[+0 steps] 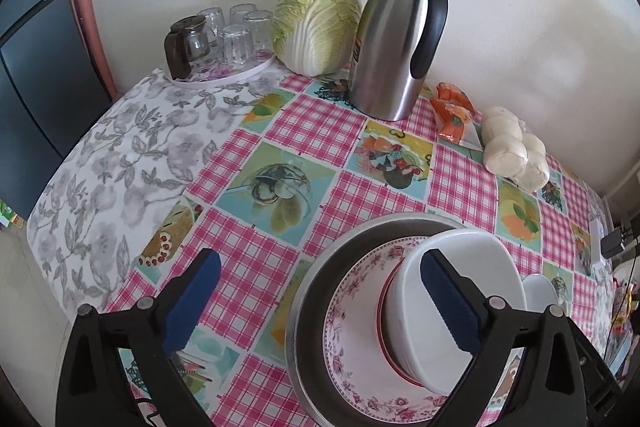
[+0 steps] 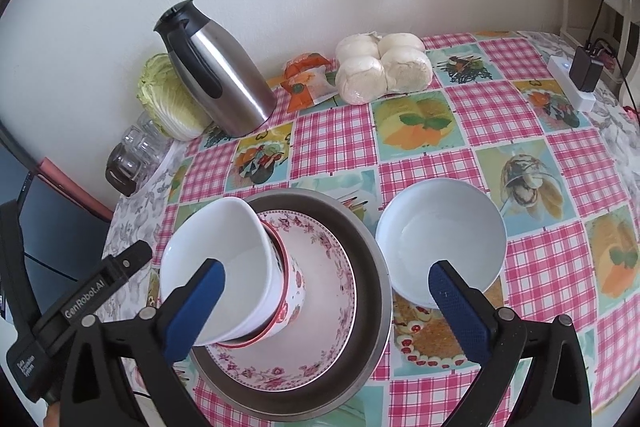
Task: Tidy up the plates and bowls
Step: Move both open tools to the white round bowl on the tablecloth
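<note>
In the right wrist view, the stack sits at lower centre-left: a white bowl (image 2: 212,267) nested in a patterned bowl (image 2: 290,287) on the floral plate (image 2: 320,327) inside the metal pan (image 2: 372,267). The right tool (image 2: 326,307) stands wide apart, empty. The loose white bowl (image 2: 440,235) lies just right of the pan, nearer this tool, with free worktop (image 2: 540,107) beyond. The left tool (image 1: 320,303) is also apart, holding nothing.

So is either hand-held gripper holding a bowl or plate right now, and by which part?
Nothing is held. The left hand-held gripper and the right hand-held gripper both stand open, their pads pressing on neither the stacked white bowl nor the plate.
</note>
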`<control>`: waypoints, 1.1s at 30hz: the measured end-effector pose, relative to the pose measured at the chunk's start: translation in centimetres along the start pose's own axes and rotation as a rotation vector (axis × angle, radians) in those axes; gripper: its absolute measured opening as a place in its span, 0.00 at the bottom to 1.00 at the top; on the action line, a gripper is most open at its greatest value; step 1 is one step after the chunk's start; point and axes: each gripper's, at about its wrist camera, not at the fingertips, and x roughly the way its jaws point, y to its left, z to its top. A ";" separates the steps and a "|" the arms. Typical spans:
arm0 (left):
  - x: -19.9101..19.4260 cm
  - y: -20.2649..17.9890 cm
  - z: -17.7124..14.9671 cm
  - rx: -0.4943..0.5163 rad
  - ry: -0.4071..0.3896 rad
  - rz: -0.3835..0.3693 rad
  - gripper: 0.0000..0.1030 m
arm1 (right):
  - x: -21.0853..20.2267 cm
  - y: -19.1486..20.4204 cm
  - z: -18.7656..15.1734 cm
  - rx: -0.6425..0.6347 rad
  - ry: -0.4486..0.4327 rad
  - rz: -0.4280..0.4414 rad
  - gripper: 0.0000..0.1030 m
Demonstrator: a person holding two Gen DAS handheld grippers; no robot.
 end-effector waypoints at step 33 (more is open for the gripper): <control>-6.6 -14.7 -3.1 0.311 -0.130 -0.302 0.97 | -6.7 -16.1 2.3 0.241 -0.140 -0.100 1.00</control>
